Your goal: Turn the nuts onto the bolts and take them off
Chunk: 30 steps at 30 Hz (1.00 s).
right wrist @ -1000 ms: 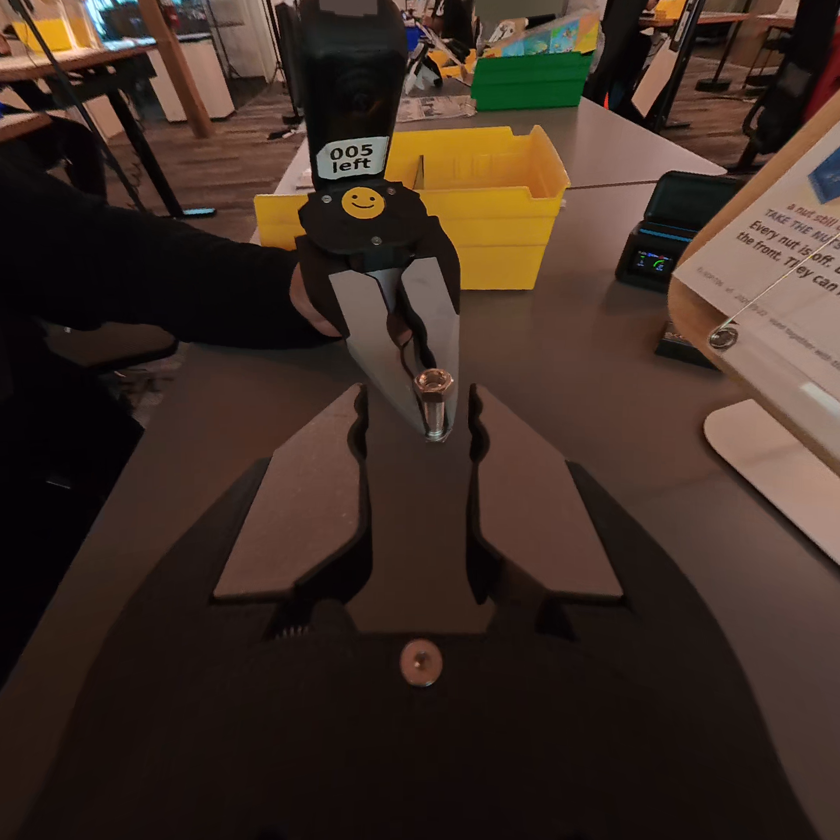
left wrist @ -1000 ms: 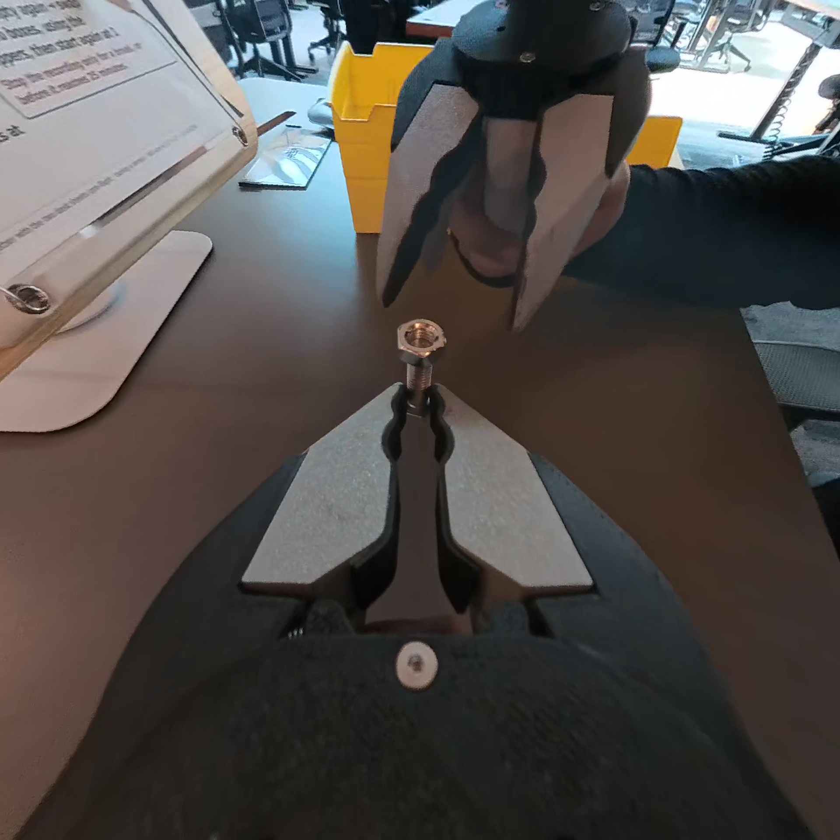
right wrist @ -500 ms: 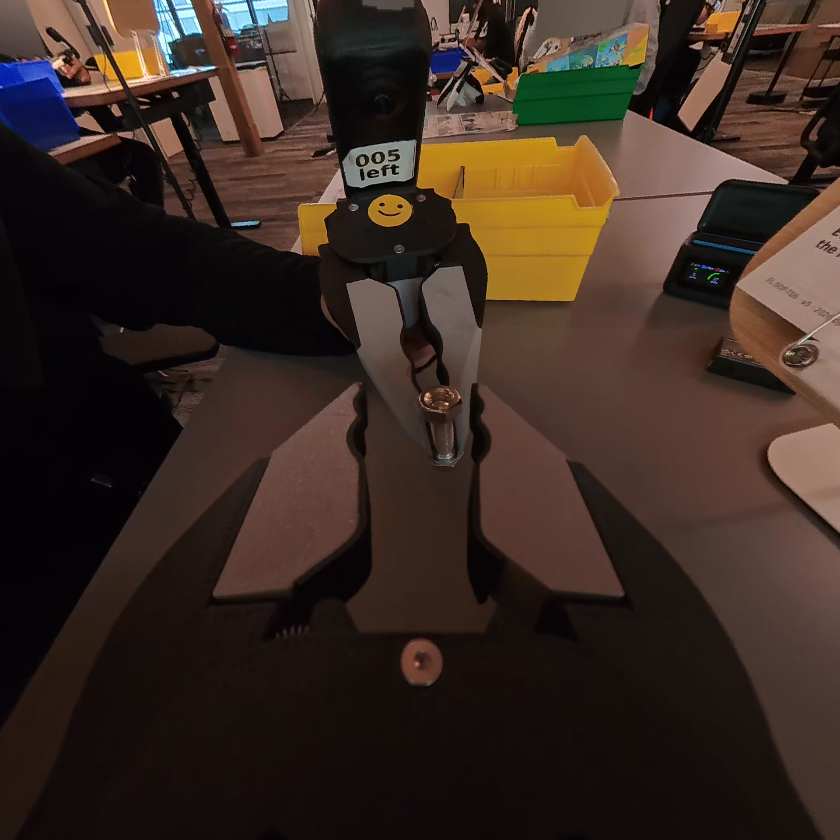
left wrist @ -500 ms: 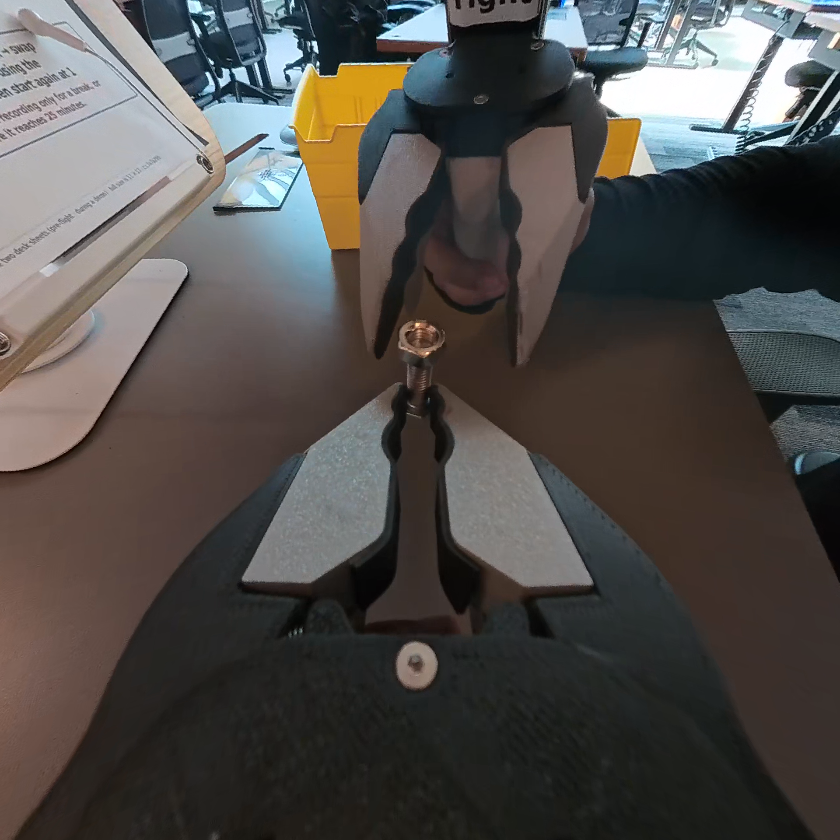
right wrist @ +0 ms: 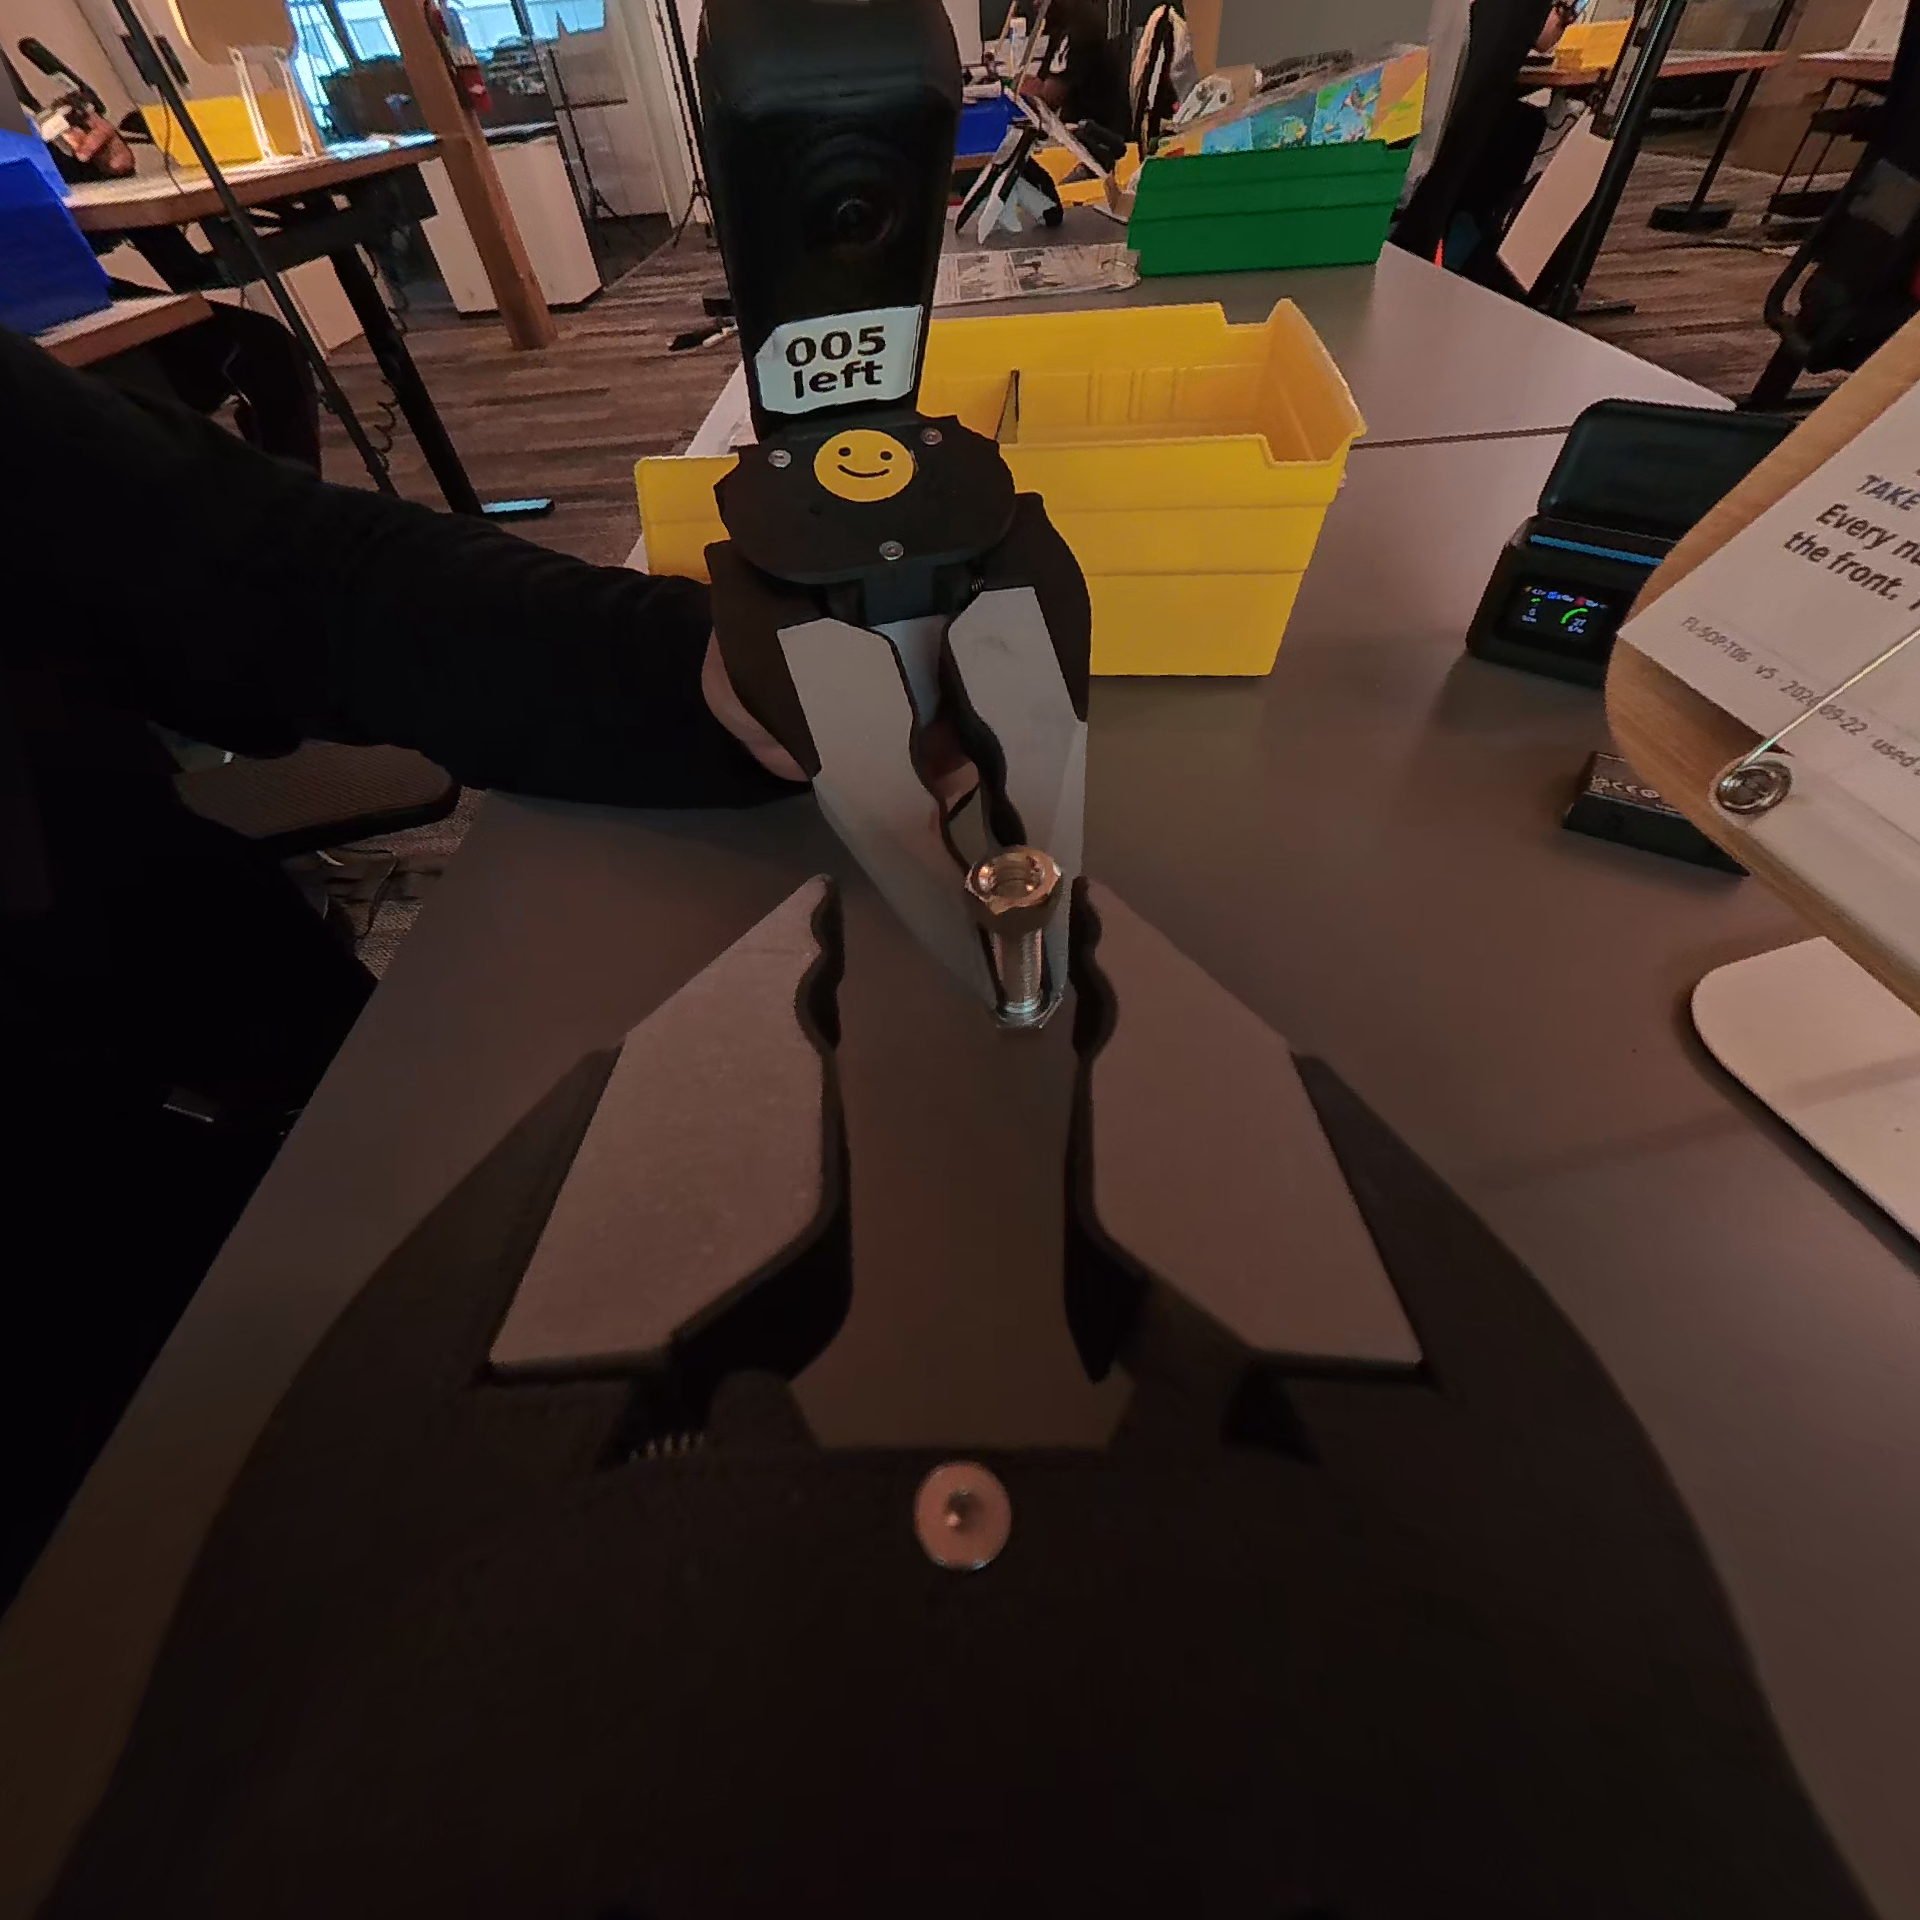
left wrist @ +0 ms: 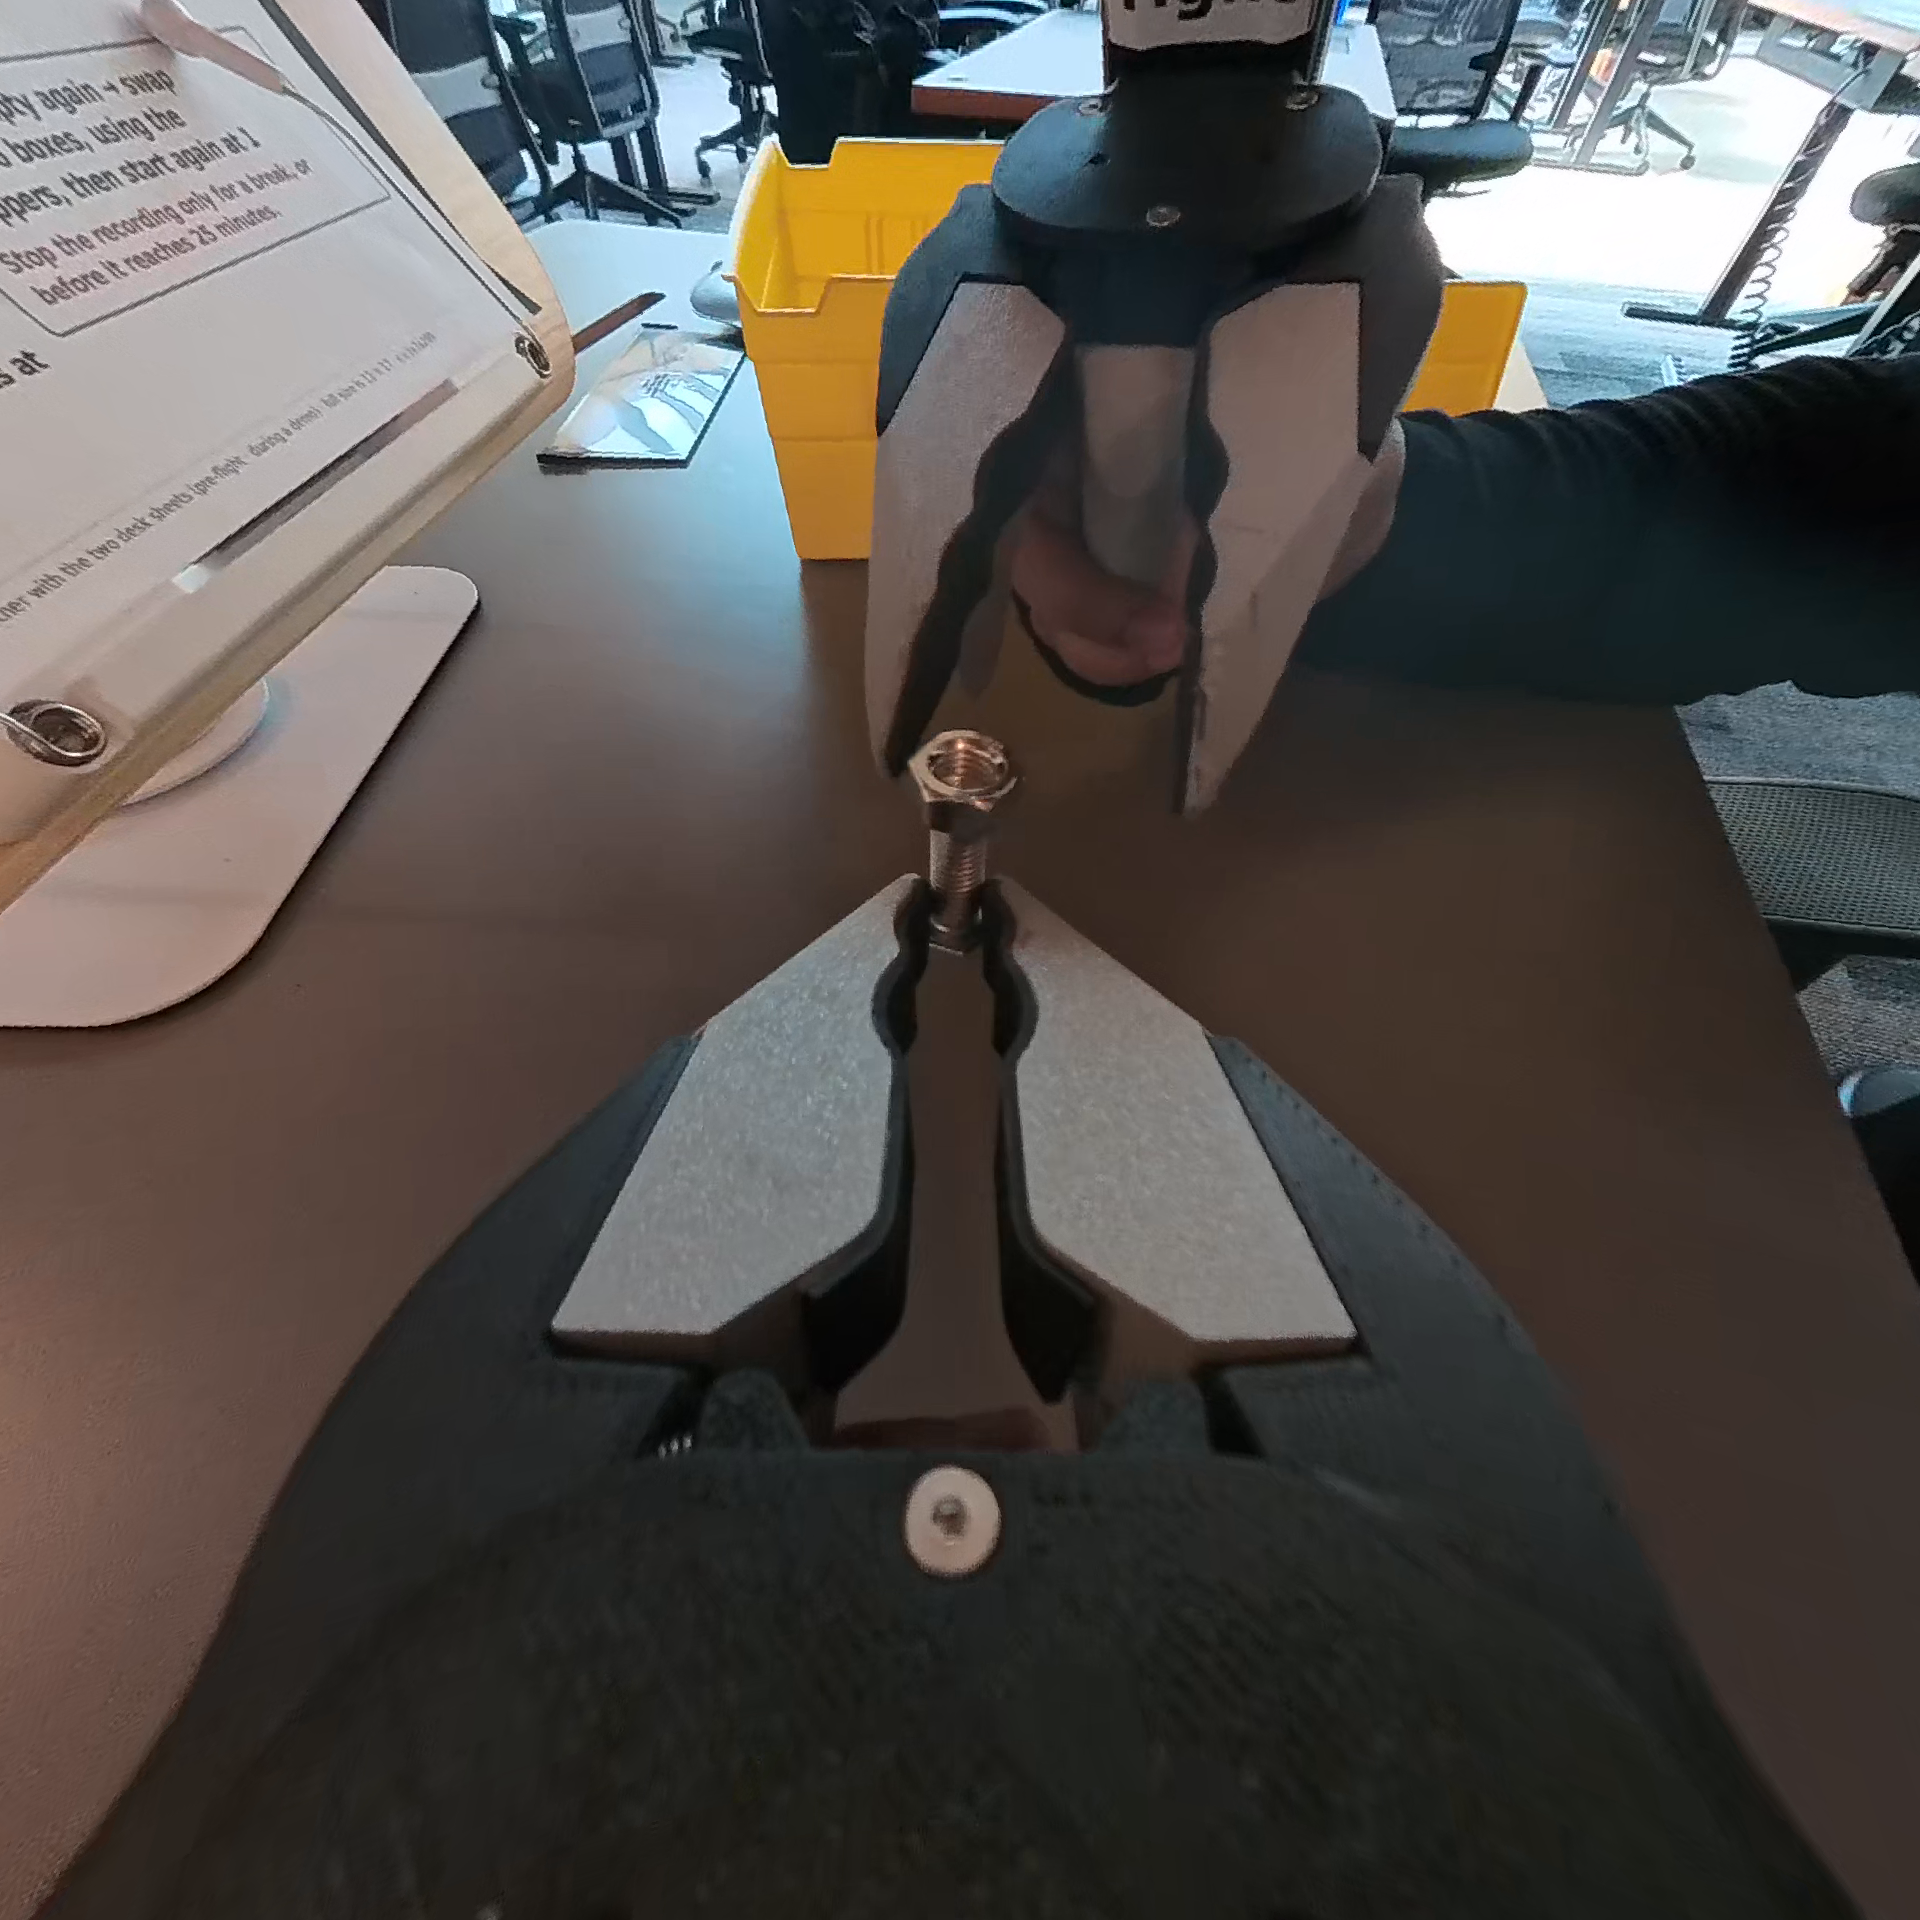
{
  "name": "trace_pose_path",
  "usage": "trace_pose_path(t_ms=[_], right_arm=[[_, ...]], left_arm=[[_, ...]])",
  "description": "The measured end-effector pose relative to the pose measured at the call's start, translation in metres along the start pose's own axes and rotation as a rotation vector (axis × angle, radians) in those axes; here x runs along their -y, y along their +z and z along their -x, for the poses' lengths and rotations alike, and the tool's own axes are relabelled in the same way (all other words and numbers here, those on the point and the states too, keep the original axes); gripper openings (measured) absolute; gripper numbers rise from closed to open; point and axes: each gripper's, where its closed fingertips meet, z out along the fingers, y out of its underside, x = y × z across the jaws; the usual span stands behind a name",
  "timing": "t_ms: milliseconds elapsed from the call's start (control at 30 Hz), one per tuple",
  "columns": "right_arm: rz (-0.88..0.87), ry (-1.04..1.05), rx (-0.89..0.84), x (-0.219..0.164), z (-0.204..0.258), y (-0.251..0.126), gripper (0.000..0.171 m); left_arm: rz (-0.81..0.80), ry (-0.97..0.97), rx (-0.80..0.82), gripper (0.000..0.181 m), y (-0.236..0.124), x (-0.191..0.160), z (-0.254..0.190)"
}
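A steel bolt (left wrist: 954, 864) stands upright over the dark table (left wrist: 1455, 1039), with a hex nut (left wrist: 961, 771) at its top end. My left gripper (left wrist: 956, 920) is shut on the bolt's head at its base. My right gripper (left wrist: 1044, 779) faces it from the far side, open, with its fingertips level with the nut. In the right wrist view the nut (right wrist: 1013, 885) and bolt (right wrist: 1020, 966) sit between my right gripper's (right wrist: 951, 904) open jaws, close to the right-hand finger (right wrist: 1091, 935). The left gripper (right wrist: 1023, 1013) holds the bolt's head there.
A yellow bin (right wrist: 1174, 582) stands behind the grippers and also shows in the left wrist view (left wrist: 821, 416). A tilted instruction board on a white stand (left wrist: 208, 416) is at one side. A black device with a small screen (right wrist: 1579, 592) sits near it. A person's dark sleeves hold both grippers. The tips of both grippers are at nearly the same place.
My right gripper has moved in toward the bolt, still open, so the nut now lies between its fingertips. The left gripper keeps its hold on the bolt.
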Motion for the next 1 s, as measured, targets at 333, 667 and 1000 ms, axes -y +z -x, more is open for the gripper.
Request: trace_pose_path(t_ms=[333,667,1000], right_arm=[[0.006,0.001,0.025,-0.001,0.006,0.006,0.043],[-0.021,0.021,0.0,0.003,-0.002,0.0,0.043],[0.019,0.003,-0.002,-0.004,0.003,0.009,0.05]], left_arm=[[0.007,0.009,-0.011,0.008,0.003,-0.001,-0.004],[-0.009,-0.005,0.012,0.008,-0.002,0.002,0.003],[0.001,0.004,0.04,0.008,0.0,0.0,0.006]])
